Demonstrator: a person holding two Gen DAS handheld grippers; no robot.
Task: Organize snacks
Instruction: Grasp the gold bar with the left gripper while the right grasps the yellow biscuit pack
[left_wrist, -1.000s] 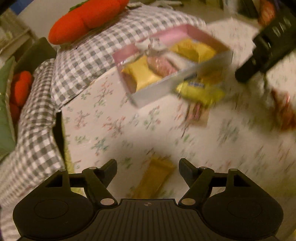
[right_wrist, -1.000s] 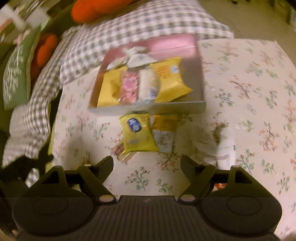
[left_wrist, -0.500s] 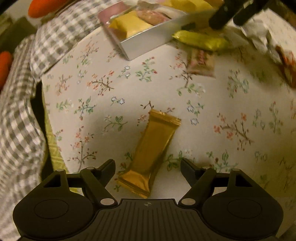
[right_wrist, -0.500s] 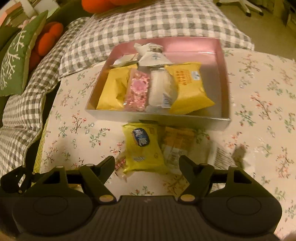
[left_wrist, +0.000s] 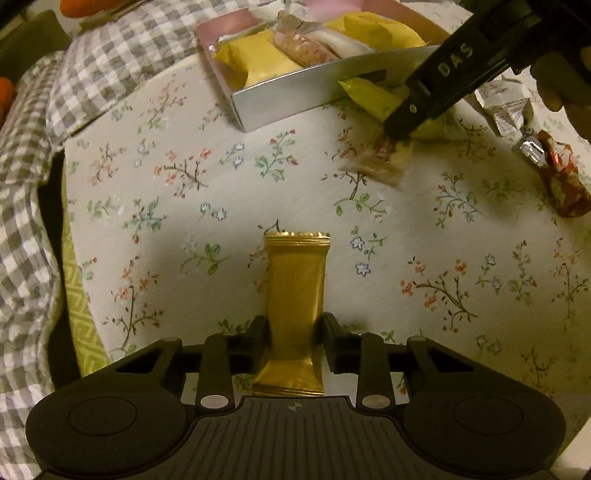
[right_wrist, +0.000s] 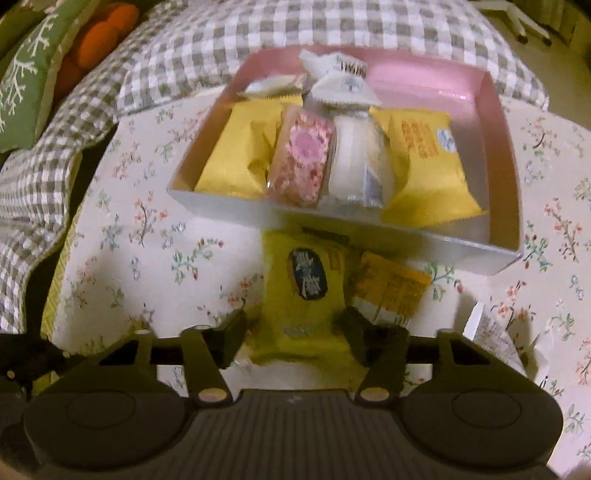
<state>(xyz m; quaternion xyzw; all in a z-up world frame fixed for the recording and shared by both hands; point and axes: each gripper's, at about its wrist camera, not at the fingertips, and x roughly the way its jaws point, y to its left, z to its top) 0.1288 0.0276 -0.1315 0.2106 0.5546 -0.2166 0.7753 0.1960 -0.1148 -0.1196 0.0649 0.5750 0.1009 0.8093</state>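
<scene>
Gold bar (left_wrist: 295, 291) sits pinched in the left gripper (left_wrist: 294, 334); the right gripper (right_wrist: 293, 326) clamps a yellow packet (right_wrist: 303, 295) (near the box (right_wrist: 369, 225)).

A home living space: floral tablecloth (left_wrist: 221, 177) ahead of the jaws, gingham cushions (right_wrist: 332, 26) beyond, green embroidered pillow (right_wrist: 26, 81) far left
</scene>
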